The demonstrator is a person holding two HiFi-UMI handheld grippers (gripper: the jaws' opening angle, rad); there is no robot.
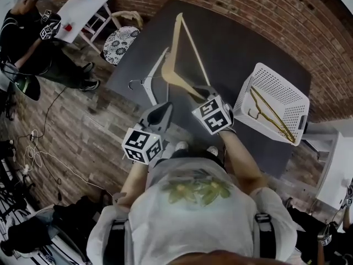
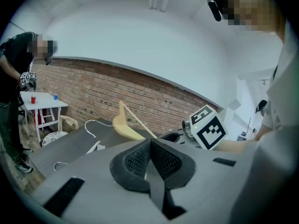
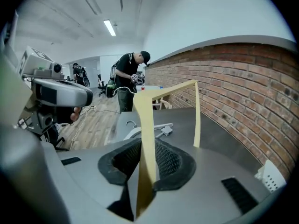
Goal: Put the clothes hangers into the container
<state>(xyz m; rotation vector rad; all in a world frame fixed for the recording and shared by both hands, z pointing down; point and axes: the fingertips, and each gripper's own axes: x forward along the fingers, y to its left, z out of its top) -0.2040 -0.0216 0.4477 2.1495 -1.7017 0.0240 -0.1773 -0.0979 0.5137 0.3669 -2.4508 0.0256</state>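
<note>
Right tongs [image 3: 148, 149] clamp a pale wooden triangular hanger [image 3: 144, 111]; left tongs [image 2: 149, 146] closed, empty.

A brick wall [image 1: 248, 15], plank floor [image 1: 83, 142] and small white table [image 1: 83, 10].

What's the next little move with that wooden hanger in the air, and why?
Probably swing the right gripper toward the white basket: its jaws clamp the wooden hanger, lifted off the table, and the basket, holding one gold hanger, sits to its right.
</note>
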